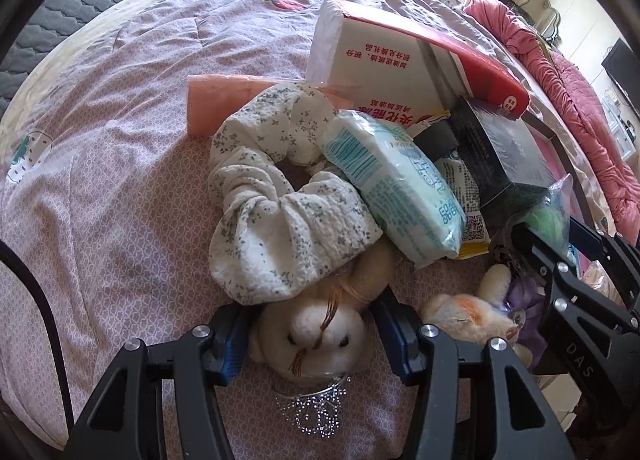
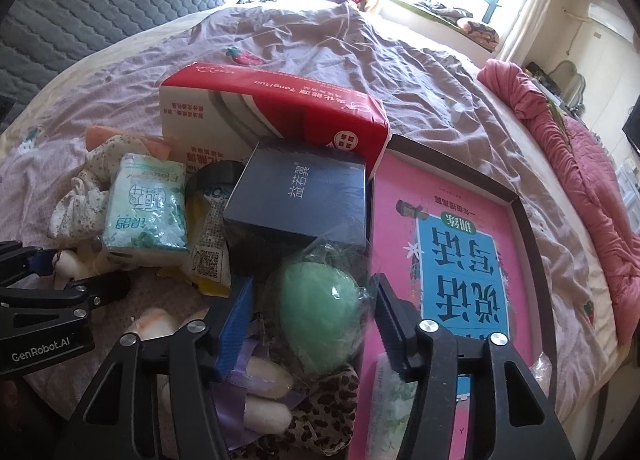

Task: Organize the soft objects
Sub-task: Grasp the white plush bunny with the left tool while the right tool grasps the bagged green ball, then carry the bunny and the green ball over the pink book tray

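Observation:
A cream plush bunny (image 1: pixel 316 334) with a silver tiara lies on the bed between the open fingers of my left gripper (image 1: pixel 310 334), which sit on either side of its head. A floral white scrunchie (image 1: pixel 276 200) lies just beyond it. A second small plush (image 1: pixel 468 312) lies to the right. My right gripper (image 2: pixel 314 324) is open around a green sponge in clear wrap (image 2: pixel 320 316), above a leopard-print cloth (image 2: pixel 332 408) and a purple-ribboned plush (image 2: pixel 260 388). The left gripper (image 2: pixel 72 272) also shows in the right wrist view.
A red-and-white tissue box (image 2: pixel 276 112), dark box (image 2: pixel 300 196), pale green tissue pack (image 2: pixel 146 212), yellow packet (image 2: pixel 208 256) and peach cloth (image 1: pixel 224 100) are piled on the bedspread (image 1: pixel 100 180). A tray (image 2: pixel 532 244) holds a pink-and-blue book (image 2: pixel 460 252). A pink quilt (image 2: pixel 580 164) lies right.

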Demonstrator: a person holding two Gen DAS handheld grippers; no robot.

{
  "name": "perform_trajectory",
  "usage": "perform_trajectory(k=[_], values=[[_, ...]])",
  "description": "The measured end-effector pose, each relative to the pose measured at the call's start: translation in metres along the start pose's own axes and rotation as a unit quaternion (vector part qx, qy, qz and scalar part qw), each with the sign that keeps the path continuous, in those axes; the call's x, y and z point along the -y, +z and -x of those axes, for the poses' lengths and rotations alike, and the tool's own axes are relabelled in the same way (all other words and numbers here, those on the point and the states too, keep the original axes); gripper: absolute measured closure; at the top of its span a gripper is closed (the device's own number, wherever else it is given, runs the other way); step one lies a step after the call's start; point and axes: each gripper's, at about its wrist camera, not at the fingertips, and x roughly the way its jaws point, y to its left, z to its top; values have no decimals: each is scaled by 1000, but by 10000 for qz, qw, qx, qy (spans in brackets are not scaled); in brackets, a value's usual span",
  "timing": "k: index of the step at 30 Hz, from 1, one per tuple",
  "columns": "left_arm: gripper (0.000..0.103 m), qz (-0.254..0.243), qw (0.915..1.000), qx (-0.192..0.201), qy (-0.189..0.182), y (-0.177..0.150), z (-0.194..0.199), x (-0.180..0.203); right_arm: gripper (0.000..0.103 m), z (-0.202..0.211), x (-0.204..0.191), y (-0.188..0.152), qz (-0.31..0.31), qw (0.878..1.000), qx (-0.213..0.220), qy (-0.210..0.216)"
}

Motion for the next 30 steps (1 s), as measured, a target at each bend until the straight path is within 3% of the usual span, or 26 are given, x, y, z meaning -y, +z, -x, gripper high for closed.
perform_trajectory(k=[5, 10, 30], values=[[52, -190, 9997, 30, 145, -2, 0, 6, 59, 1, 3, -1, -76, 9999, 13, 97], [60, -233, 9997, 94, 36, -4, 6, 6, 60, 14, 5, 1, -51, 9998, 176, 59], [61, -302, 9968, 563, -480, -21, 78, 24, 60, 81, 15, 4, -219, 9963, 818, 164]])
